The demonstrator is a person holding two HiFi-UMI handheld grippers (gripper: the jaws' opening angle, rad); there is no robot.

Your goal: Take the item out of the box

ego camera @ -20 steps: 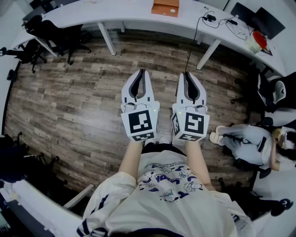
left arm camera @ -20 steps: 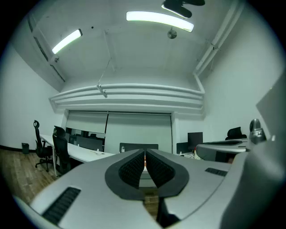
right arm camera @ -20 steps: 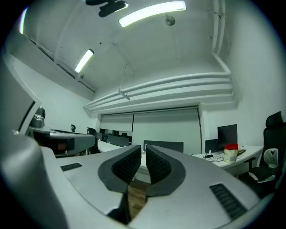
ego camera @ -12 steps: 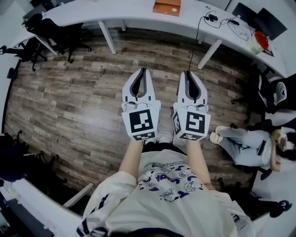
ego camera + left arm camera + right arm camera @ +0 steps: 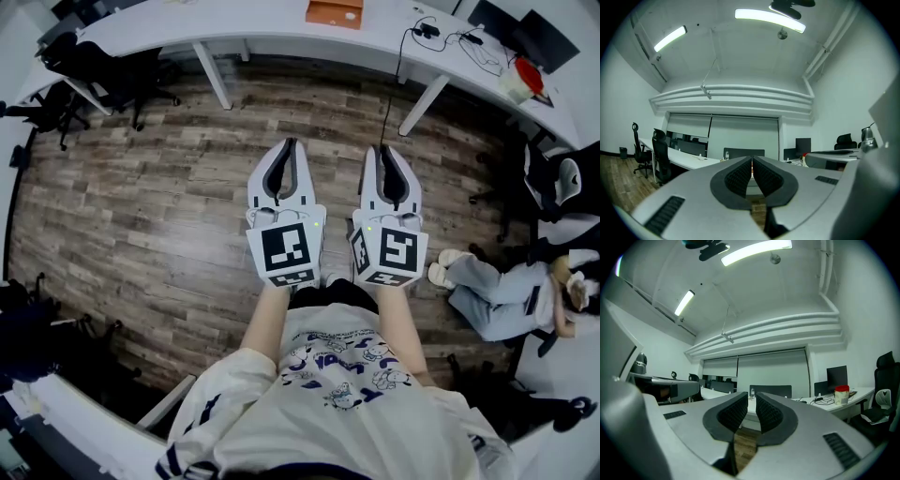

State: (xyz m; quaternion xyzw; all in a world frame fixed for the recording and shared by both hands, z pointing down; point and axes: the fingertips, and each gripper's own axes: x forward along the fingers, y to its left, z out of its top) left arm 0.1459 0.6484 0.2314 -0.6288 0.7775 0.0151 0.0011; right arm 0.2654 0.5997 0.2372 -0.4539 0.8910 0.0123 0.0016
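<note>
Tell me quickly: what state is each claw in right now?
Left claw: closed, holding nothing.
Right claw: closed, holding nothing.

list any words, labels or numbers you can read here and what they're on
No text reads clearly.
T-shirt print: blue lettering among cartoon figures, too blurred to read.
Left marker cube and right marker cube: black-and-white square patterns, no words.
Orange box: a pale patch on top, too small to read.
</note>
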